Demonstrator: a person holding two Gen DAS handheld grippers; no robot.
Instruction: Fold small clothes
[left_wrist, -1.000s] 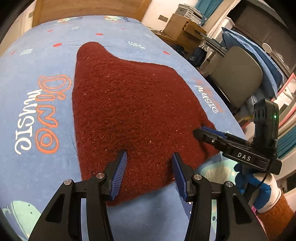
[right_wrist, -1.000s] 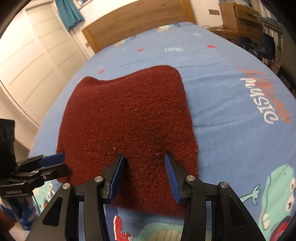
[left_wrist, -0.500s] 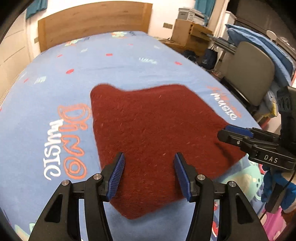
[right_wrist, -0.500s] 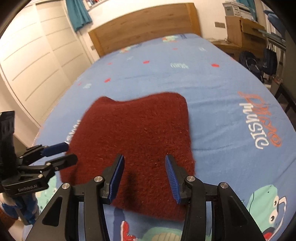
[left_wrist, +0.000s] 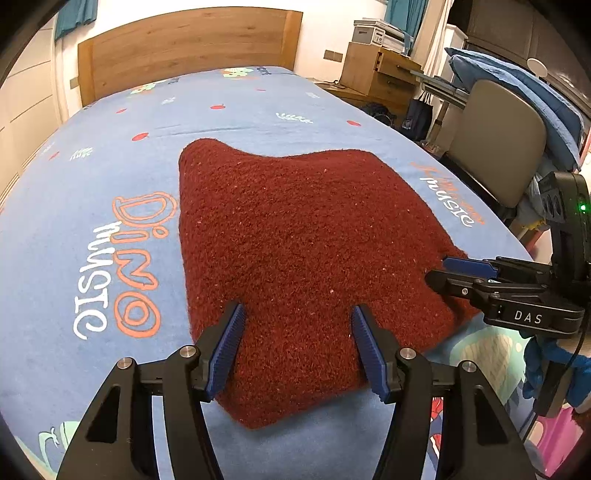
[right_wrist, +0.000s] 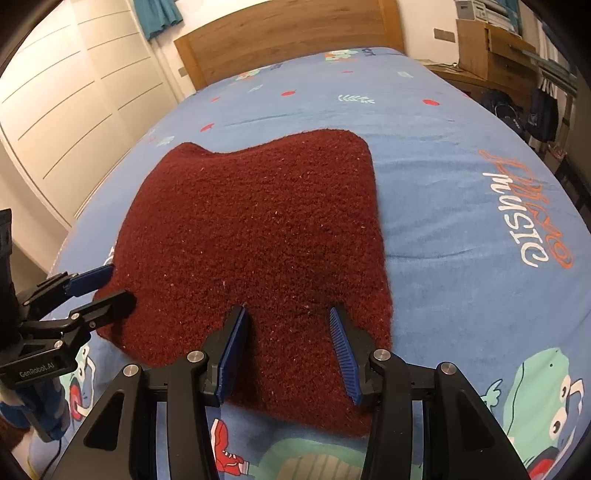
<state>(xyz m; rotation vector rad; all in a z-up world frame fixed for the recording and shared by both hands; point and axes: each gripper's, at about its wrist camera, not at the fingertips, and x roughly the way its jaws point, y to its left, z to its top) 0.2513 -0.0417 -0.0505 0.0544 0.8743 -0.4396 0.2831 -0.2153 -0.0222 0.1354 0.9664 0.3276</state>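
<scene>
Dark red knitted garment (left_wrist: 295, 251) lies flat on the blue printed bed (left_wrist: 92, 155). Left tongs (left_wrist: 295, 343) and right tongs (right_wrist: 286, 343), both released and empty, hover over its near edge. Pinching both near corners evenly should give a square fold.

A nubbly, matt maroon cloth (left_wrist: 295, 236) lies on a smooth printed blue sheet (left_wrist: 74, 177). The grippers' black arms look like matt plastic, with ribbed blue pads (left_wrist: 227, 341) and shiny metal screws; the headboard (left_wrist: 192, 44) is grained wood.
</scene>
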